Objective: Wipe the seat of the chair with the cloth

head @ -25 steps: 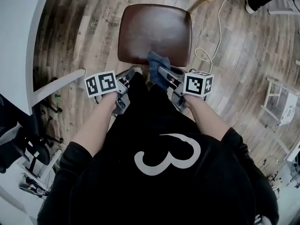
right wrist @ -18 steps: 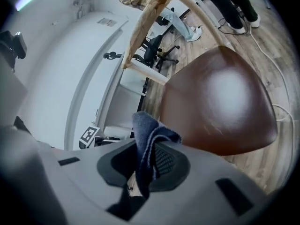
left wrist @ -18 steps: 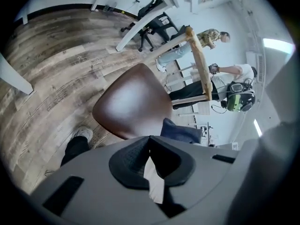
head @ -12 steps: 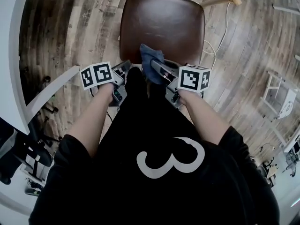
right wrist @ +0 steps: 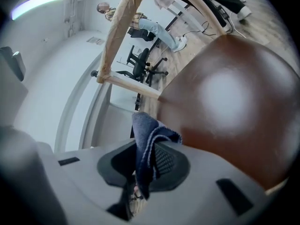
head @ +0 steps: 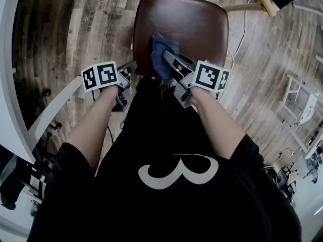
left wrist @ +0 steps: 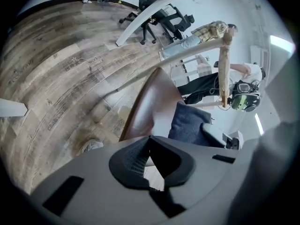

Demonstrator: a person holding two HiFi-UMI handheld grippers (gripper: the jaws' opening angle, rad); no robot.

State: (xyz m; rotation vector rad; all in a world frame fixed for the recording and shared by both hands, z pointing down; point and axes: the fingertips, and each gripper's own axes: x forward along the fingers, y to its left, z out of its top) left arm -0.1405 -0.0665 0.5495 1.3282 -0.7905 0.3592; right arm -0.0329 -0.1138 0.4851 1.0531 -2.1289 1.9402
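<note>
Pinching the blue cloth (head: 160,48) between tightly closed jaws, the right gripper (head: 170,62) holds it bunched over the front edge of the brown chair seat (head: 197,24); whether the fabric presses on the leather cannot be told. The left gripper (head: 127,70) hangs just off the seat's front-left corner, jaws drawn together on nothing. Nearly the whole seat lies beyond the cloth, so the wiping looks barely begun, with almost all the surface left to cover.
</note>
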